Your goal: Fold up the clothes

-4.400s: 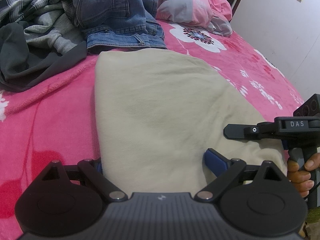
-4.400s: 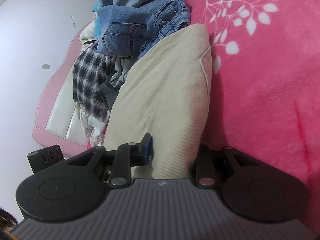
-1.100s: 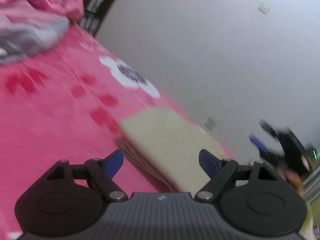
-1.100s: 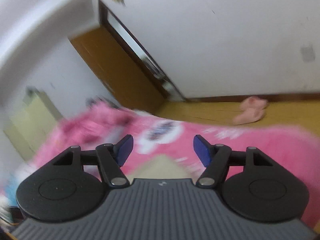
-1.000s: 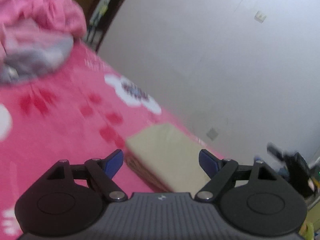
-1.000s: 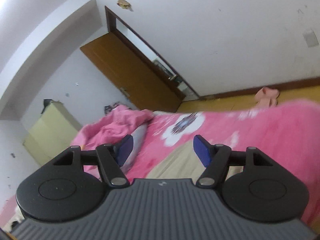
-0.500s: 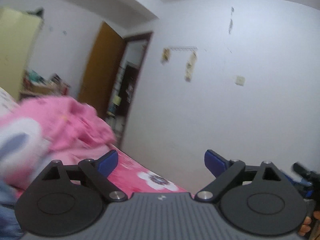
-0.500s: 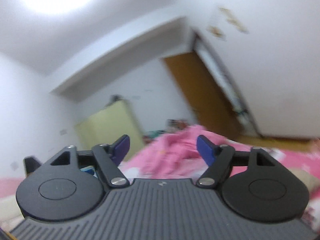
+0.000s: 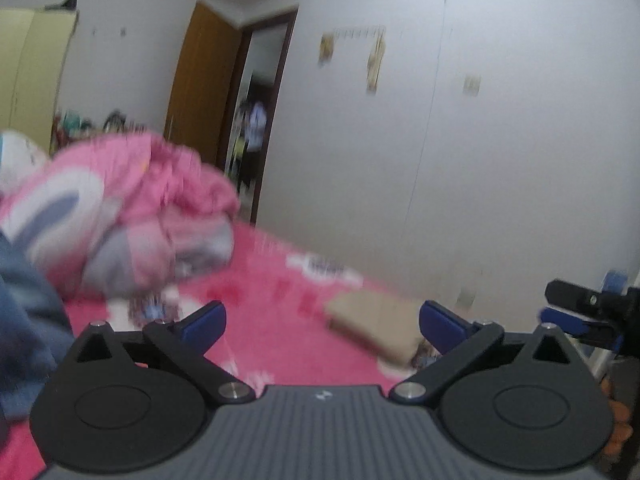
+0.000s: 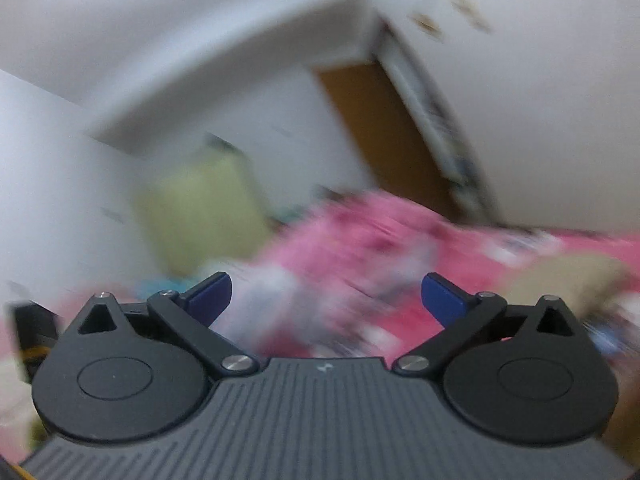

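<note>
The folded beige garment (image 9: 372,322) lies on the pink floral bedspread (image 9: 276,276) near the bed's far right edge. It also shows, blurred, at the right of the right wrist view (image 10: 560,280). My left gripper (image 9: 320,326) is open and empty, held above the bed and pointing toward the wall. My right gripper (image 10: 326,296) is open and empty, raised over the bed; it also shows at the right edge of the left wrist view (image 9: 580,312). Blue jeans (image 9: 24,320) lie at the left edge.
A crumpled pink and grey blanket (image 9: 132,208) is heaped at the bed's far left. A white wall (image 9: 480,160) runs behind the bed, with a brown door (image 9: 204,84) and an open doorway (image 9: 256,120). A yellow-green wardrobe (image 10: 200,216) stands at the left.
Both grippers have let go of the beige garment, which now lies folded at the bed's far right. Both have lifted and swung away. The left view has tilted back down toward the bed.
</note>
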Demonstrator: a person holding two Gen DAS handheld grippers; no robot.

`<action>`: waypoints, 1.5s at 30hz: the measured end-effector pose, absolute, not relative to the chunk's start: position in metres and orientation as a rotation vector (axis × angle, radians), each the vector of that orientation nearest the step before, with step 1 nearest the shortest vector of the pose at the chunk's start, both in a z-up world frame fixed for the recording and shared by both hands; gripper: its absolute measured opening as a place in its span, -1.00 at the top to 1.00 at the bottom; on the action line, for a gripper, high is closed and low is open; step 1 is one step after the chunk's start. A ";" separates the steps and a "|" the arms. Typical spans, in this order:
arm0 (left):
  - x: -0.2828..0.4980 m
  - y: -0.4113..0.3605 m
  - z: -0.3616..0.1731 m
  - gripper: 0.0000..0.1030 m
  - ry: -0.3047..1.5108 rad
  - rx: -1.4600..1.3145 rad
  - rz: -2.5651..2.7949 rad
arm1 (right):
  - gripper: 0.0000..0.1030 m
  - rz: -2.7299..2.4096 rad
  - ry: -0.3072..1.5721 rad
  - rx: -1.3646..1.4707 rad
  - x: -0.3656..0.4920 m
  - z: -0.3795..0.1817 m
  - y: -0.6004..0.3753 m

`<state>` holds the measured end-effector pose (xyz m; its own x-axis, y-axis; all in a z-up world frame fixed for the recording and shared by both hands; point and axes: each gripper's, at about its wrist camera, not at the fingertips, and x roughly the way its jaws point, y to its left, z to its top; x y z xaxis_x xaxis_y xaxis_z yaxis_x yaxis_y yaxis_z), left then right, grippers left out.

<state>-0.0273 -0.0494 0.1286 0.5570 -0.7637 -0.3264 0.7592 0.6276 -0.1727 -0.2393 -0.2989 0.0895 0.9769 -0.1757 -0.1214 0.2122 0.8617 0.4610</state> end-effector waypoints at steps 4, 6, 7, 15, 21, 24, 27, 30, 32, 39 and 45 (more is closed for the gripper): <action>-0.029 -0.091 0.081 -1.00 0.499 0.016 -0.924 | -0.97 -0.434 0.190 0.424 -0.255 0.045 -0.289; -0.028 -0.110 0.061 -1.00 0.557 0.024 -0.930 | -0.97 -0.527 0.229 0.405 -0.258 0.031 -0.290; -0.027 -0.119 0.051 -1.00 0.585 0.028 -0.932 | -0.97 -0.569 0.249 0.405 -0.259 0.025 -0.291; -0.041 -0.153 0.011 -1.00 0.691 0.064 -0.897 | -0.97 -0.807 0.399 0.391 -0.245 -0.011 -0.310; -0.045 -0.165 0.006 -1.00 0.685 0.125 -0.841 | -0.97 -0.853 0.429 0.328 -0.232 -0.015 -0.314; -0.049 -0.169 0.006 -1.00 0.668 0.157 -0.810 | -0.97 -0.857 0.434 0.303 -0.235 -0.012 -0.310; -0.051 -0.171 0.008 -1.00 0.647 0.175 -0.779 | -0.97 -0.861 0.435 0.256 -0.232 -0.010 -0.305; -0.053 -0.170 0.012 -1.00 0.629 0.183 -0.760 | -0.97 -0.861 0.431 0.228 -0.229 -0.009 -0.299; -0.054 -0.169 0.014 -1.00 0.620 0.186 -0.747 | -0.97 -0.856 0.426 0.219 -0.228 -0.008 -0.296; -0.055 -0.163 0.020 -1.00 0.592 0.172 -0.695 | -0.97 -0.762 0.463 0.232 -0.224 -0.003 -0.294; -0.051 -0.159 0.021 -1.00 0.613 0.150 -0.674 | -0.97 -0.798 0.481 0.227 -0.217 0.000 -0.292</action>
